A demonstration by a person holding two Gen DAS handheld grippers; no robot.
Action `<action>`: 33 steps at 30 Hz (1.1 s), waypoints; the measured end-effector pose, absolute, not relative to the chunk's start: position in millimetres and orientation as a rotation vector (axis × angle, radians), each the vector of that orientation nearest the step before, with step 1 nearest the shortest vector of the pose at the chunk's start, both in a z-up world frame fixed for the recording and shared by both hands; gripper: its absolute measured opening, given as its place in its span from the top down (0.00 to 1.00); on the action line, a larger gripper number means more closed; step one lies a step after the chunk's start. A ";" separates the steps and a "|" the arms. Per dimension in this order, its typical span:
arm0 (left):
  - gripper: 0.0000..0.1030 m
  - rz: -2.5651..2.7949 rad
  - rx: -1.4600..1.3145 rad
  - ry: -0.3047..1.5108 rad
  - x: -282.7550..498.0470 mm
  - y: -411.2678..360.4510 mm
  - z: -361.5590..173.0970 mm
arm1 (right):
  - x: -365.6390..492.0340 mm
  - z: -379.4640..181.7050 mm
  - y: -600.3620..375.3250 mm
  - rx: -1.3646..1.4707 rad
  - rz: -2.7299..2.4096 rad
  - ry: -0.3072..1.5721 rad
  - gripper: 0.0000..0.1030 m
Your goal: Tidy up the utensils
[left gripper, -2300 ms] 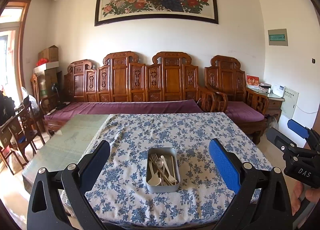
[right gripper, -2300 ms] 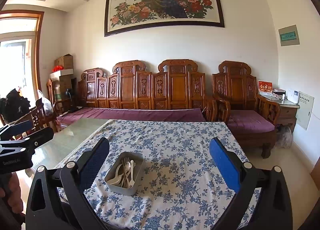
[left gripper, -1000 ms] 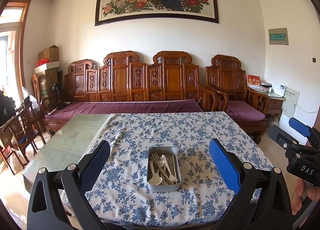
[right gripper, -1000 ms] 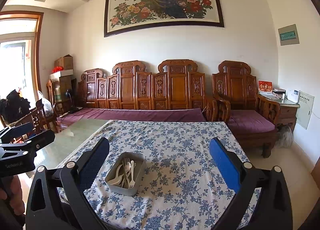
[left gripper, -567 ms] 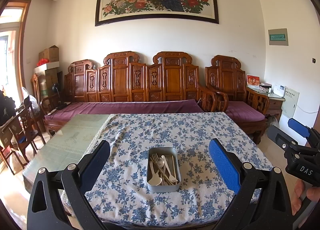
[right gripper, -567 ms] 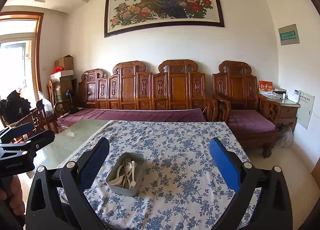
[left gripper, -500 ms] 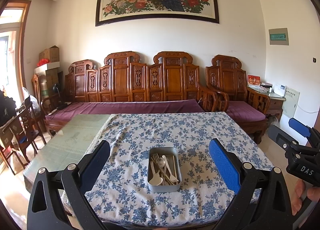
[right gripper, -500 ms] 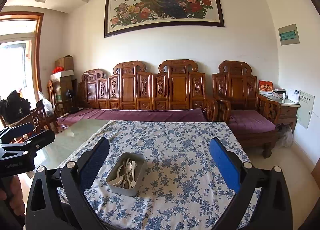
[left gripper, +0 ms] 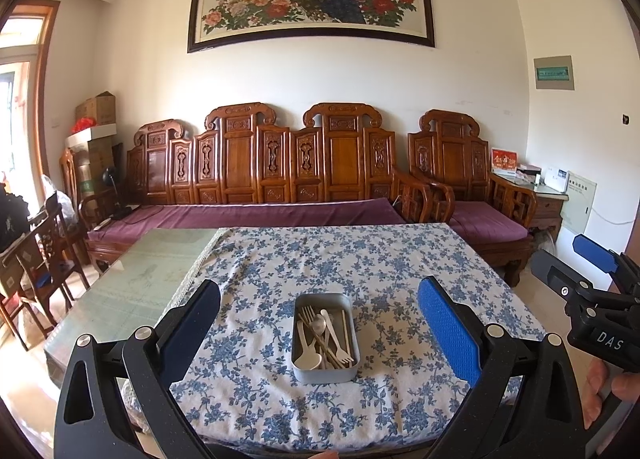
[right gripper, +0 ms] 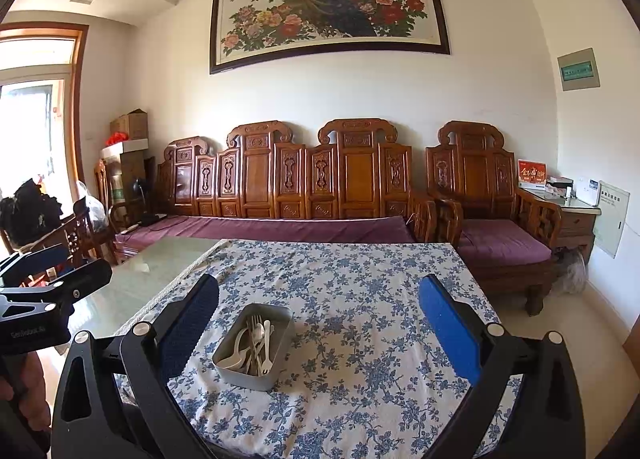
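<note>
The metal tin sits on the blue-flowered cloth near the front edge of the counter, with the utensils piled inside it: a white spoon, a white fork, a metal fork and spoon, and a pair of chopsticks along the right wall.

In the left wrist view the left tool is spread wide and holds nothing; the tin lies centred between its 2 blue-padded fingers, beyond the tips and apart from both.

In the right wrist view the right tool is likewise spread wide and holds nothing. The tin lies left of its midline, near the left finger and well apart from the right one.

Each tool shows at the edge of the other's view.
</note>
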State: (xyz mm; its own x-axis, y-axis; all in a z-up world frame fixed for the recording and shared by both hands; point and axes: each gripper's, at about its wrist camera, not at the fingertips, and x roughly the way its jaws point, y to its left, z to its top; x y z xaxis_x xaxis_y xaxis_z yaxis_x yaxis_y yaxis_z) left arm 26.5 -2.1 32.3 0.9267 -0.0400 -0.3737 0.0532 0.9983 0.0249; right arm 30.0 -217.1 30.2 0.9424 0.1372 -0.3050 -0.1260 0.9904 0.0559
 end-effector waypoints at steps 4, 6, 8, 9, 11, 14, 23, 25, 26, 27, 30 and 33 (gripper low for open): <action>0.07 -0.048 0.036 0.381 26.3 -2.1 32.5 | 30.0 30.2 -217.6 0.036 0.134 0.314 0.02; 0.07 -0.048 0.034 0.380 25.9 -2.0 31.7 | 30.0 30.3 -217.5 0.036 0.133 0.313 0.02; 0.07 -0.049 0.036 0.379 25.9 -2.1 30.5 | 30.1 30.3 -217.6 0.037 0.134 0.313 0.02; 0.07 -0.049 0.036 0.379 25.9 -2.3 30.4 | 30.1 30.2 -217.6 0.037 0.134 0.314 0.02; 0.07 -0.050 0.034 0.379 25.9 -2.2 30.3 | 30.1 30.3 -217.6 0.036 0.133 0.314 0.02; 0.07 -0.049 0.034 0.378 25.9 -2.5 30.2 | 30.0 30.2 -217.7 0.036 0.134 0.313 0.02; 0.07 -0.049 0.035 0.376 26.1 -3.0 30.3 | 29.9 30.3 -216.8 0.037 0.134 0.314 0.02; 0.07 -0.049 0.035 0.377 26.0 -2.9 30.3 | 29.5 30.7 -216.0 0.037 0.135 0.314 0.02; 0.07 -0.049 0.035 0.378 26.2 -3.0 30.2 | 29.5 30.6 -215.6 0.038 0.134 0.314 0.02; 0.07 -0.049 0.035 0.378 26.0 -3.0 30.2 | 29.5 30.6 -216.1 0.038 0.134 0.314 0.02; 0.07 -0.049 0.036 0.378 25.7 -3.3 30.4 | 29.7 30.3 -214.8 0.036 0.135 0.316 0.02; 0.07 -0.049 0.034 0.378 26.1 -3.4 30.0 | 29.4 30.8 -213.8 0.037 0.136 0.316 0.02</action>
